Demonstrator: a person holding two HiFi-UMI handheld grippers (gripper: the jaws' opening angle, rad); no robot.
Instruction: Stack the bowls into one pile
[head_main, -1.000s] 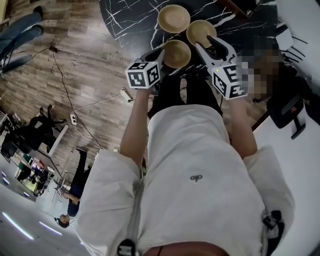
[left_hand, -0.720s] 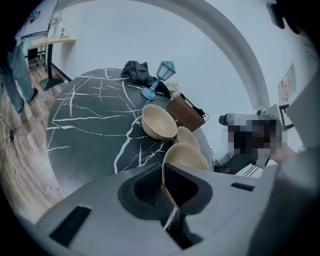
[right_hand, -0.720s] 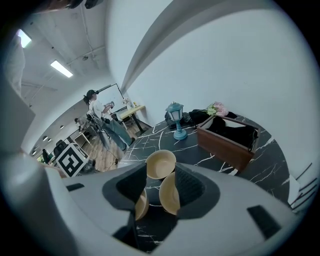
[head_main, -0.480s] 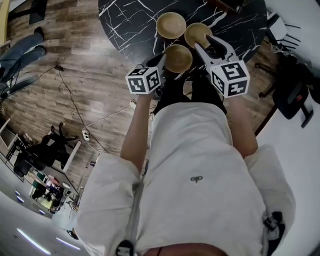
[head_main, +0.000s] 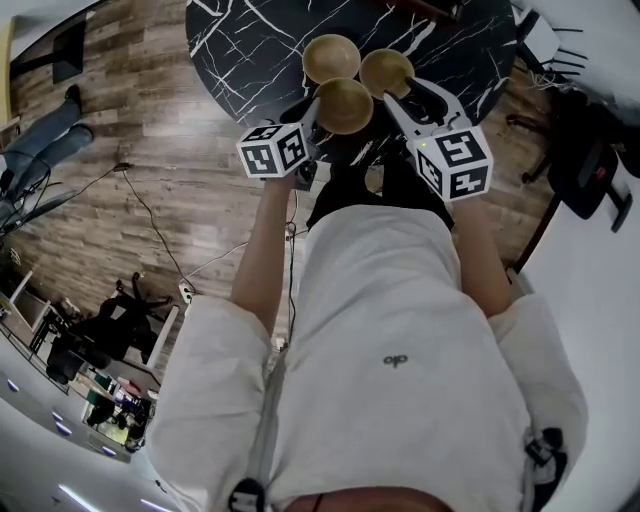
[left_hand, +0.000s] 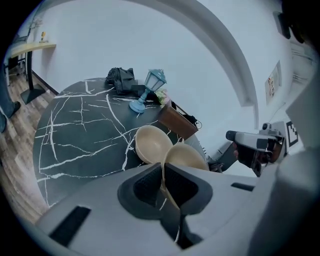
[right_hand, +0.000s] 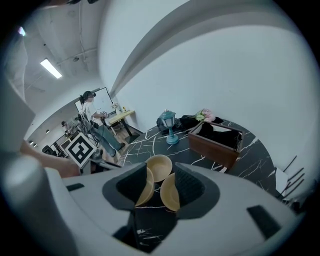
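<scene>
Three tan bowls are on or over the round black marble table (head_main: 250, 40). My left gripper (head_main: 322, 108) is shut on the near rim of one bowl (head_main: 344, 105), which hangs above the table; the thin rim runs between the pads (left_hand: 163, 172). A second bowl (head_main: 331, 57) (left_hand: 152, 144) sits on the table just beyond. The third bowl (head_main: 386, 72) (right_hand: 171, 192) lies at the tip of my right gripper (head_main: 415, 88), partly hidden behind its right jaw. The right gripper's (right_hand: 161, 186) jaws stand apart, with nothing pinched between the pads.
Farther back on the table stand a blue lantern (left_hand: 151, 87) (right_hand: 170, 127), a brown wooden box (left_hand: 176, 121) (right_hand: 217, 142) and a black bag (left_hand: 120, 77). A black chair (head_main: 590, 170) stands to the right of the table. Cables cross the wood floor (head_main: 150, 200).
The left gripper has carried its bowl up and closer to the two other bowls. The right gripper has risen a little, its jaws still apart.
</scene>
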